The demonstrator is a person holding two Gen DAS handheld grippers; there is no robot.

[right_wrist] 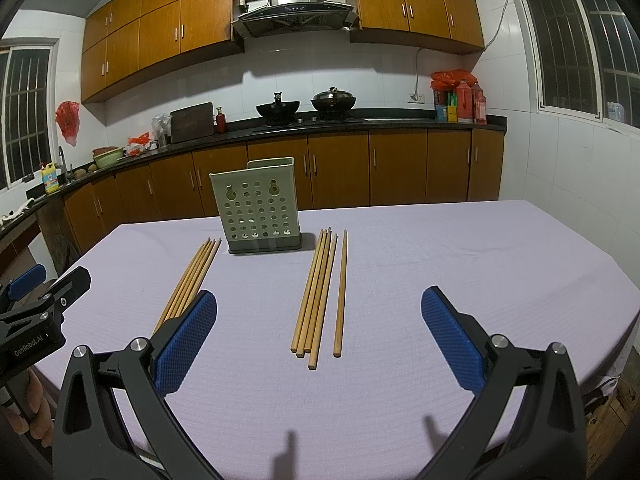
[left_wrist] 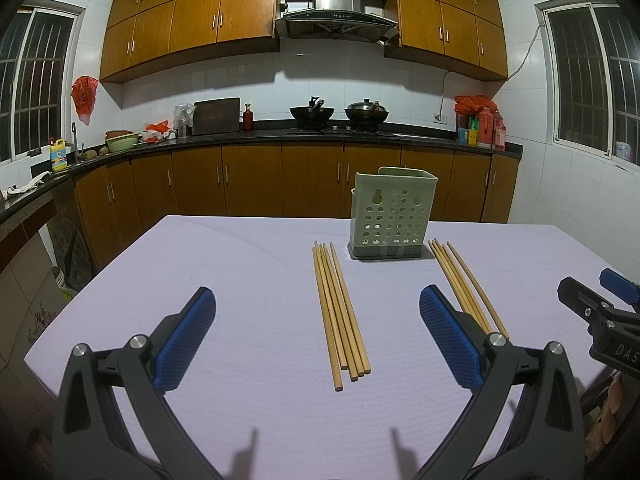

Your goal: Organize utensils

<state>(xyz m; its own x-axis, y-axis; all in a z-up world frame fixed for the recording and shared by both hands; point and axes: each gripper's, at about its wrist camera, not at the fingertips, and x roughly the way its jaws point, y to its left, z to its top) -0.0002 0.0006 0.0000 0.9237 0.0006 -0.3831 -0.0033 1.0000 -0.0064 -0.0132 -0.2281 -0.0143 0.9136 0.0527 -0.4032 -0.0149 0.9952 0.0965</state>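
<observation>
While you hold both grippers low over near table edge, your left gripper [left_wrist: 318,334] gapes wide, empty, blue pads [left_wrist: 186,338] flanking left chopstick bunch [left_wrist: 340,312]. Your right gripper [right_wrist: 319,332] likewise spread, empty, right chopstick bunch [right_wrist: 316,292] between its fingers. Green perforated holder [left_wrist: 390,216] upright farther back on lilac tablecloth [left_wrist: 240,280], between bunches' far tips, touching neither. One stick [right_wrist: 342,292] lies slightly apart, right of right bunch.
</observation>
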